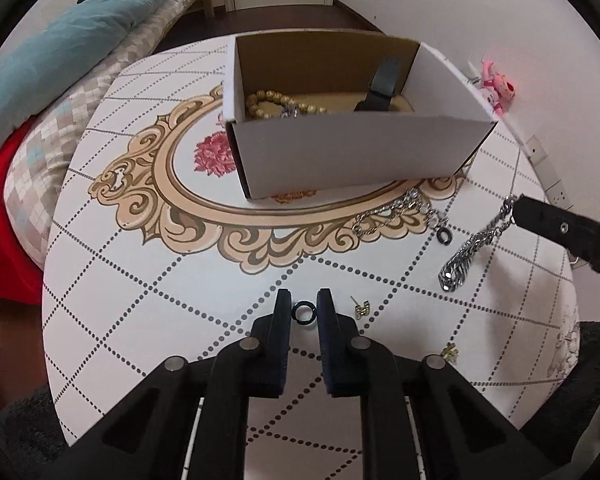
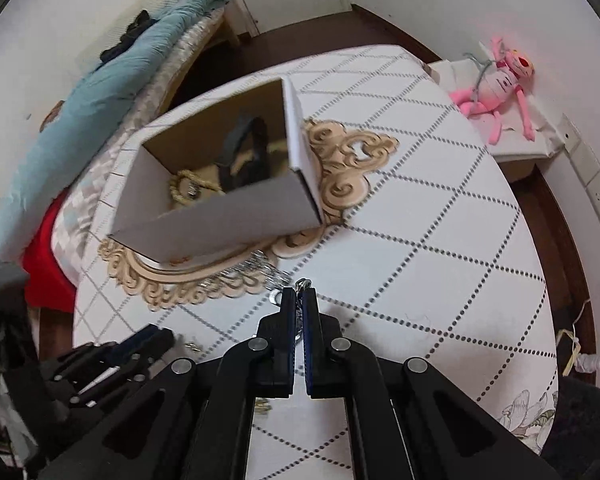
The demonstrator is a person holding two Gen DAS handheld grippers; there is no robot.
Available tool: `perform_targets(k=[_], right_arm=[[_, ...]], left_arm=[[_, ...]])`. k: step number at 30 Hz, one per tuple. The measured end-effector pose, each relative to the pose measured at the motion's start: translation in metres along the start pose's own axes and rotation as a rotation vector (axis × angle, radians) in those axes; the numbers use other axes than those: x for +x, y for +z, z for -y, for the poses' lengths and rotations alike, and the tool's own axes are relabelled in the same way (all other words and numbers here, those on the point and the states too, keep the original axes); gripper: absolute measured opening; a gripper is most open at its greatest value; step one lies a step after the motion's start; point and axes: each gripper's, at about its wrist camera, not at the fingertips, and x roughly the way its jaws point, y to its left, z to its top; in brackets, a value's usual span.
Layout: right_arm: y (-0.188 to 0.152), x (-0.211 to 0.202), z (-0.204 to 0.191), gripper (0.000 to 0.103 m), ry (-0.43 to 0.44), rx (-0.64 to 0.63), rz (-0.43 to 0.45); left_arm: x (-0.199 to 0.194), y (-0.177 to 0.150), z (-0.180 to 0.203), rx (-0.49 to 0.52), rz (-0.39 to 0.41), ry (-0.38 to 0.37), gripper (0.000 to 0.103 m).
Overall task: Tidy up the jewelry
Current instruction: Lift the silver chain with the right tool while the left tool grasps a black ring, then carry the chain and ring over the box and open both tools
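Left gripper [image 1: 305, 312] narrow, jaws flanking the black ring [image 1: 305, 314] at 6 o'clock on the worktop [image 1: 140, 280]; contact unclear. Close squarely so the ring cannot skate. Cardboard box [image 1: 340, 160] at 12 o'clock holds beads and a dark strap. Right gripper [image 2: 299, 300] pinched on the silver chain [image 1: 466, 254], hanging at 3 o'clock; lift clear of the box wall before dropping. Chain mostly hidden in right view.

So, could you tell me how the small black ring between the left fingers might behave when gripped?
The black ring looks rigid, smooth and thin, lying flat, so it may slip out or skid from the left hand-held gripper. Tipped on edge, it could roll.
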Motion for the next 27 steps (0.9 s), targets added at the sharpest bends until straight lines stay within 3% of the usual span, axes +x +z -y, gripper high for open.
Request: perform_targets(k=[7,12,16,20,27], right_arm=[[0.019,-0.036,-0.022,0.003,0.060,-0.063,0.065],[0.054,-0.066,-0.034,0.003,0.096,-0.110,0.129],[0.088,-0.074,-0.045,0.003,0.091,-0.160,0.161],[0.117,-0.052,-0.048,0.003,0.069,-0.180,0.117],[0.134,0.001,-0.042,0.003,0.059,-0.173,-0.020]], left_arm=[[-0.042,0.021,-0.007,-0.027,0.077,-0.049,0.010],[-0.068,0.065,-0.011,-0.043,0.131,-0.101,0.010],[-0.071,0.102,-0.016,-0.044,0.160,-0.097,0.010],[-0.053,0.134,-0.026,-0.056,0.120,-0.107,0.010],[-0.010,0.170,-0.037,-0.077,-0.009,-0.140,0.011]])
